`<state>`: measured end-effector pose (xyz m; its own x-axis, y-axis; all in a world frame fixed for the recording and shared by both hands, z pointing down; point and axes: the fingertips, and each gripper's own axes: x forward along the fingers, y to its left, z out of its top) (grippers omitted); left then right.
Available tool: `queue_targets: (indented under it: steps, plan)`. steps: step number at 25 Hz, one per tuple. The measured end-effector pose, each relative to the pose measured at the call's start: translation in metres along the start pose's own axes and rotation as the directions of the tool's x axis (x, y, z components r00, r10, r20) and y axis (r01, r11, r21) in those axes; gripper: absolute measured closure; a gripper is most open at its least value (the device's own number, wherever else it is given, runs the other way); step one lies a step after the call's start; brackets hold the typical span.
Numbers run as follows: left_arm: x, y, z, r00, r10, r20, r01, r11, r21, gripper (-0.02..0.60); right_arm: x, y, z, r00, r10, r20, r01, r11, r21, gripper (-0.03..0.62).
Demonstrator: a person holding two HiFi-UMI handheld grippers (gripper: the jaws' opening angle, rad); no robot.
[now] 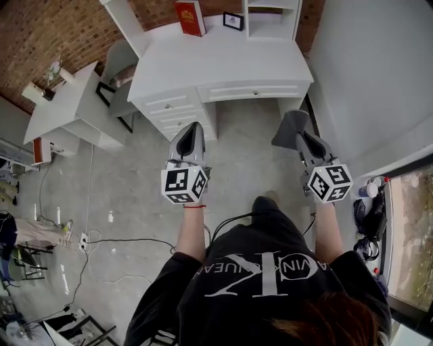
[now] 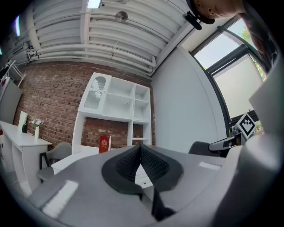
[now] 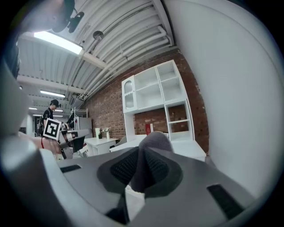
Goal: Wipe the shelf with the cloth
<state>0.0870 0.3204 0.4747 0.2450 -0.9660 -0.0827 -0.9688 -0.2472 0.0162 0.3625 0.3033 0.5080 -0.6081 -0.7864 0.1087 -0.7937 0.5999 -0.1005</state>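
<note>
Head view is showing a person standing on a grey floor and facing a white desk, both grippers held out in front. The white shelf is sitting on the desk's back right part against a brick wall; in the left gripper view it is showing as open compartments. A grey chair is standing just beside the desk's left end.

The right gripper is clamping the grey cloth, jaws narrow and pressing on it. In the right gripper view the cloth is running between the two pads and bulging up past the tips of the gripper, partly covering the shelf behind. The cloth is hanging over the floor in front of the desk, well apart from the shelf, not touching it.

The left gripper is pointing at the desk drawers, jaws together at the tips, nothing between them.

A red book is standing upright at the desk's back edge, a small picture frame is standing between it and the shelf.
</note>
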Motion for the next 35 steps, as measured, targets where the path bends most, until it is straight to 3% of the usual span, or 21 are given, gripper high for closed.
queue_targets:
  steps: [7, 14, 22, 30, 35]
  plan:
    - [0.018, 0.02, 0.009, 1.0, -0.008, 0.004, 0.008, 1.0, 0.007, 0.571, 0.034, -0.002, 0.017, 0.999, 0.015, 0.032, -0.015, 1.0, 0.016, 0.549]
    - [0.063, 0.077, 0.012, 0.999, 0.048, 0.006, -0.048, 0.999, -0.001, 0.571, 0.11, -0.011, 0.046, 0.996, 0.059, 0.069, -0.059, 0.998, 0.003, 0.549]
    - [0.148, 0.154, 0.024, 0.997, 0.073, 0.001, -0.073, 0.997, 0.019, 0.571, 0.228, -0.027, 0.082, 0.989, 0.105, 0.103, -0.107, 0.994, 0.012, 0.549]
    - [0.245, 0.216, 0.035, 0.999, 0.038, 0.001, -0.038, 0.999, 0.025, 0.571, 0.343, -0.049, 0.116, 0.983, 0.135, 0.127, -0.136, 0.991, 0.006, 0.549]
    - [0.292, 0.253, 0.042, 0.999, 0.051, 0.019, -0.051, 0.998, 0.035, 0.571, 0.4, -0.057, 0.133, 0.98, 0.151, 0.133, -0.15, 0.989, -0.014, 0.549]
